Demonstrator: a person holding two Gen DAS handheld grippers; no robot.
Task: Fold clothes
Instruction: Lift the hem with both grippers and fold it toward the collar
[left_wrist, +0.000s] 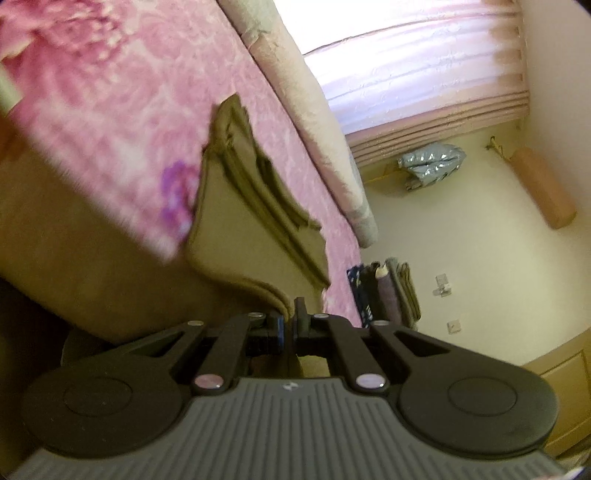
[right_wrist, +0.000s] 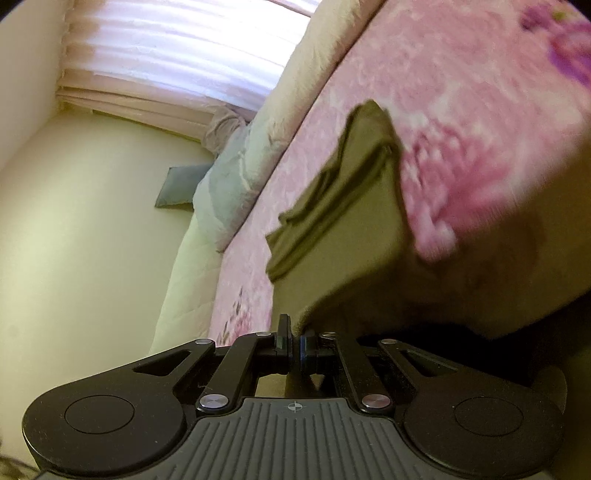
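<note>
Olive-brown garment (left_wrist: 255, 206) on the pink floral bedspread (left_wrist: 110, 96), far part lying in stacked folds, near edge lifted off the bed and stretched toward both cameras. Same garment (right_wrist: 347, 206) in the right wrist view, near hem running down to the fingertips. Left hand-held gripper (left_wrist: 290, 317) clenched, jaws pinched together on the thick rolled hem of the garment. Right hand-held gripper (right_wrist: 294, 338) clenched too, jaws closed with the garment's corner edge caught between the pads. Cloth between the two grips blurred in both views, so exact drape unclear. Bedspread (right_wrist: 461, 92) covering the bed top, purple flower print near the garment. Cream padded cushion or headboard (left_wrist: 314, 110) along the far side of the bed. Pile of folded clothes (left_wrist: 384, 291) at the bed's edge, just beside the bedspread. Silver crumpled bag (left_wrist: 430, 160) on the pale floor under the curtained window (left_wrist: 406, 74). Pinkish bolster (left_wrist: 543, 188) against the wall, well apart from the bed. Grey pillow (right_wrist: 177, 186) on the floor in the right wrist view.
</note>
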